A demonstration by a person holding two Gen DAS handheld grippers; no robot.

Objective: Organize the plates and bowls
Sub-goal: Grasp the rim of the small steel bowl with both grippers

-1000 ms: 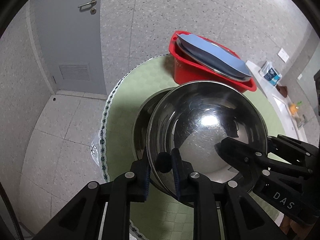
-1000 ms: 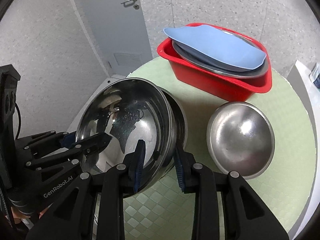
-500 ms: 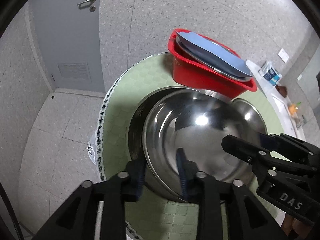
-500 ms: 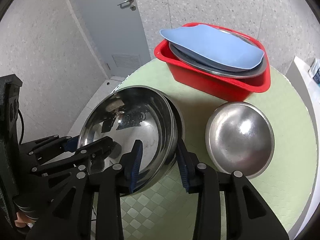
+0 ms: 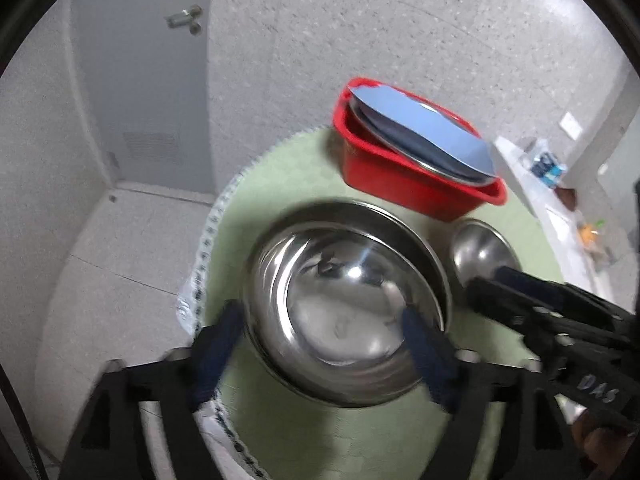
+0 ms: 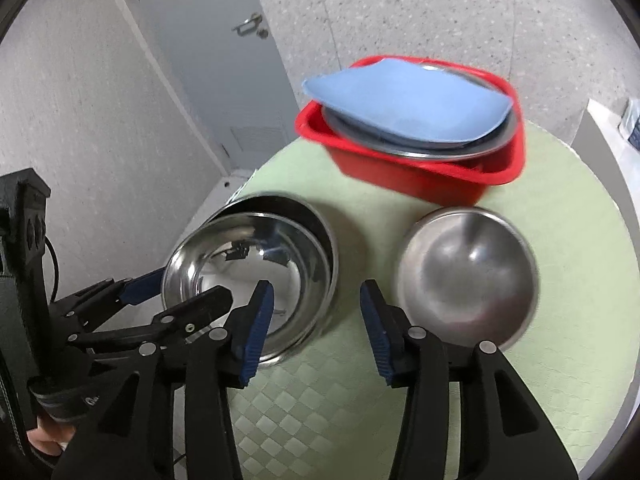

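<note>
Round bench (image 6: pixel 520 184) covered with a pale green chequered cloth, seen from both wrist cameras. At the near left, a shiny steel bowl (image 6: pixel 244 268) sits nested inside a larger steel bowl (image 6: pixel 320 228), both upright on the cloth. The left tongs (image 5: pixel 320 340) have just been opening and now stand wide apart, one blue-padded finger outside the bowls' left rim and the other over the inner bowl's right side; neither pad presses the metal, though blur leaves the exact clearance unclear. The right tongs (image 6: pixel 316 320) have also just been opening and stand apart with nothing between them, hovering over bare cloth just right of the nested bowls; in the left wrist view they (image 5: pixel 516 292) appear as black linkage at the right, in front of a third bowl. That smaller steel bowl (image 6: pixel 468 276) rests alone at the near right, apart from the nested pair. At the far side stands a red plastic basin (image 6: pixel 416 184) holding a steel plate (image 6: pixel 420 148) with a blue plate (image 6: pixel 404 104) lying tilted on top. Behind the bench are a grey door (image 6: pixel 208 64) and a speckled floor (image 6: pixel 400 12).
</note>
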